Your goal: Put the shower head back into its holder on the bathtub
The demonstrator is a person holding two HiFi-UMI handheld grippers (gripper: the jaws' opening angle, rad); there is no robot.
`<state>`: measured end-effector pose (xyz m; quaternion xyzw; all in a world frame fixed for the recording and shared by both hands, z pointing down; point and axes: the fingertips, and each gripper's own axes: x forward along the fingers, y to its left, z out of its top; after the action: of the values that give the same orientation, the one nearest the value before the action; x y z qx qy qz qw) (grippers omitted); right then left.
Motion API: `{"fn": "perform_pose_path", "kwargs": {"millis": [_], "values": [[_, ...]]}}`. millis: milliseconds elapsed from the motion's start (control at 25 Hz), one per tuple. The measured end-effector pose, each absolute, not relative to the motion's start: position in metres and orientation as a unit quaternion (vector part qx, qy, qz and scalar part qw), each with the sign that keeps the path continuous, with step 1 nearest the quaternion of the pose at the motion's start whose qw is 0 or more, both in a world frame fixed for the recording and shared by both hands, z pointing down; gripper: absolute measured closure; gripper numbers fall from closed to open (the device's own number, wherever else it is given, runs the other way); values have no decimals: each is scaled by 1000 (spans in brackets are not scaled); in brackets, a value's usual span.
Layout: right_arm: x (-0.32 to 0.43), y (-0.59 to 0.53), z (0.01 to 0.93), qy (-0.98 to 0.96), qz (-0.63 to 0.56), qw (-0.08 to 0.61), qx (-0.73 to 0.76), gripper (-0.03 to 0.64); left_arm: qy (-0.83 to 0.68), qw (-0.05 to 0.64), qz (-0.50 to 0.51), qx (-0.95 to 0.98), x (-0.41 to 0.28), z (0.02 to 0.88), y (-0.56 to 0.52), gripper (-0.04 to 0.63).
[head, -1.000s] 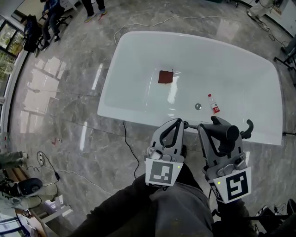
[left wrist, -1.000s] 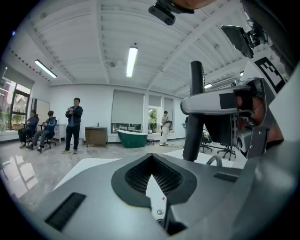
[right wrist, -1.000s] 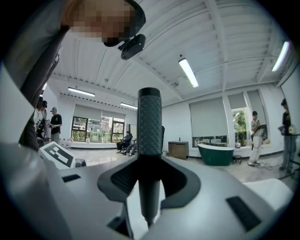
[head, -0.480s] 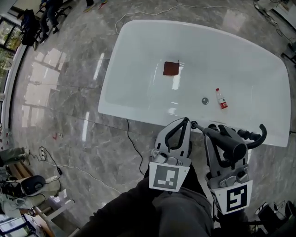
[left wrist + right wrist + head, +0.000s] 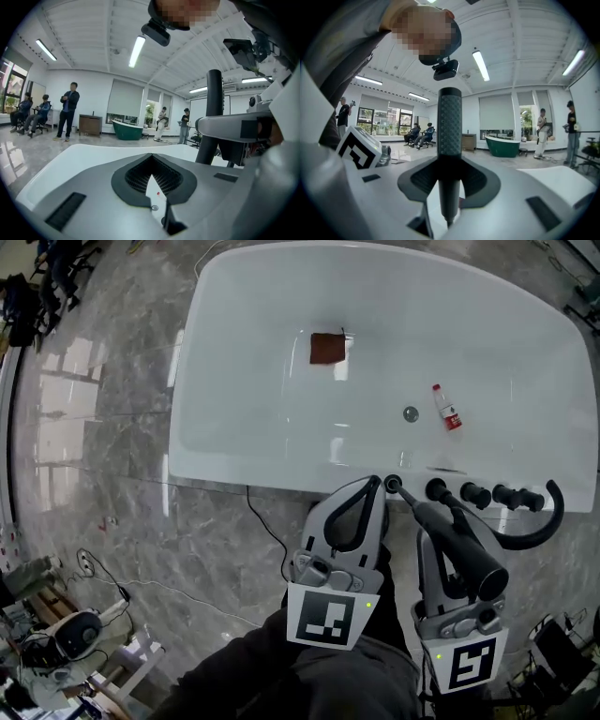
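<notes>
Bathtub: far rim + right end cut off by frame edge in head view. Shower head: spray face not visible. It covers the right gripper jaw tips in head view. Dark fittings on near rim: can't tell which is the holder. Black curved piece beside them: spout or hose, unclear. Bottle label too small to read. Red-brown square in tub: cloth or pad, can't tell.

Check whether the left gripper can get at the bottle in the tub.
Probably yes: the left gripper is shut and empty at the tub rim, and the bottle lies uncovered inside, just beyond the shower head.
</notes>
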<state>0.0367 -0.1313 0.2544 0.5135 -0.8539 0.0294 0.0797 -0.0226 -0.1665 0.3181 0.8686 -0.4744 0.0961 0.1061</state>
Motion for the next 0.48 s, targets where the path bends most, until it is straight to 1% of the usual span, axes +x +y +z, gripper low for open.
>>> {"fn": "perform_pose_path", "kwargs": {"millis": [480], "values": [[39,-140,309,-843,38,97,528,483,-470,138,97,866,-24,357,-171,592]]}}
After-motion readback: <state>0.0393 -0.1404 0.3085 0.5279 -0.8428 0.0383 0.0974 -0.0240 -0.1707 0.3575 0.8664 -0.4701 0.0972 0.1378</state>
